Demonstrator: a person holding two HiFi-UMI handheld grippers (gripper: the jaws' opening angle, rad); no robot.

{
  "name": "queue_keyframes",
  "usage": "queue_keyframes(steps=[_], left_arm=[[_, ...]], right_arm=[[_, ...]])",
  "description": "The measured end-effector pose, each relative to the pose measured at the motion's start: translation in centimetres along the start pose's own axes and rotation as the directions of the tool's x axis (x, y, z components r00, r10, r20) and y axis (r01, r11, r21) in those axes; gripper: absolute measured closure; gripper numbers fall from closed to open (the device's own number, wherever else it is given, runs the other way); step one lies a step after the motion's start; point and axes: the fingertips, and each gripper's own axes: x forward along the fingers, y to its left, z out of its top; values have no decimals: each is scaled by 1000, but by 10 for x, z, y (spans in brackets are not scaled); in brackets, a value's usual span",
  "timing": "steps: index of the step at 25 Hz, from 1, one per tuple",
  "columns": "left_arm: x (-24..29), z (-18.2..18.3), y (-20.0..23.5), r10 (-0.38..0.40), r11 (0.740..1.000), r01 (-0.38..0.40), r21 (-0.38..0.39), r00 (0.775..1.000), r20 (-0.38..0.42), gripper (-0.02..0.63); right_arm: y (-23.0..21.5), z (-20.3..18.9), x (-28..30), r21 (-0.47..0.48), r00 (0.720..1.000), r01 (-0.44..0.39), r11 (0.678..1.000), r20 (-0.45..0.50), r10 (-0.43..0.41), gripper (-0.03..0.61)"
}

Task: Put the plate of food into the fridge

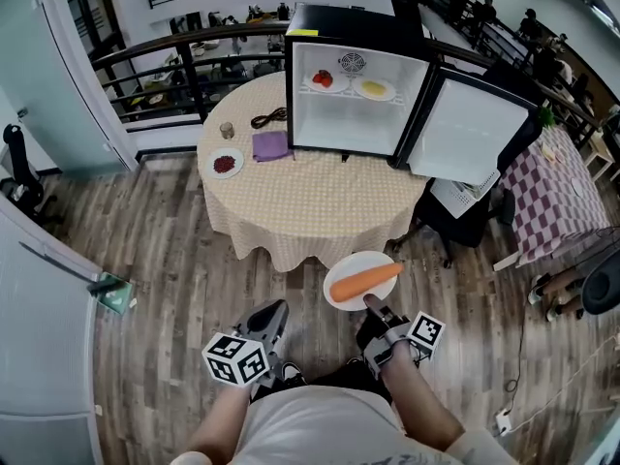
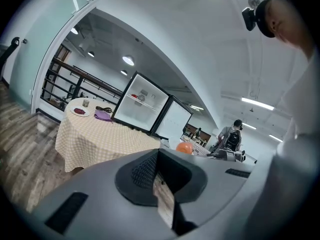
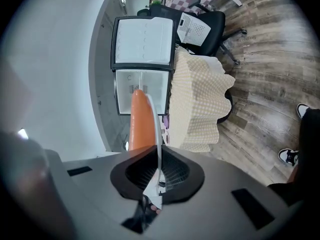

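Head view: the plate [image 1: 363, 261] with one carrot [image 1: 364, 282] lying across it hangs in the air over the floor [image 1: 174, 260], just short of the near edge of the table [image 1: 310, 201], gripped at its near rim by my right claw [image 1: 373, 305]. Right gripper view shows that claw [image 3: 157, 176] clamped on the thin white rim [image 3: 159, 134], jaws nearly together, the carrot [image 3: 141, 121] lying along the plate and pointing toward the fridge [image 3: 142, 79]. My left claw [image 1: 273, 314] hangs beside it, apart from the plate; left gripper view shows its jaws [image 2: 159, 176] drawn together on nothing.

Across the table stands the fridge [image 1: 358, 95], its door [image 1: 470, 129] swung wide to the right. Two small plates of food already sit on its upper shelf [image 1: 351, 96]; the space below the shelf shows only white walls. At the table's left edge sit a dish of red food [image 1: 226, 164], a purple cloth [image 1: 272, 145], a cup [image 1: 227, 130] and a dark cable [image 1: 269, 118].

As I read it, the step in hand is the carry: plate picked up, not yet in the fridge. The next move calls for bringing the plate over the table to the open front, keeping it level so the carrot does not roll off, then sliding it into the lower space and parting the jaws only once it rests flat. One risk is the one-sided rim grip, which may let the plate tip.
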Motion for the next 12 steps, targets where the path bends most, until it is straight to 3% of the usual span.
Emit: queue_keyframes(steps=[12], left_arm=[[8, 22, 38, -20, 1000, 20, -10, 1000, 2, 611]], right_arm=[[6, 0, 33, 1, 999, 16, 1000, 34, -16, 546]])
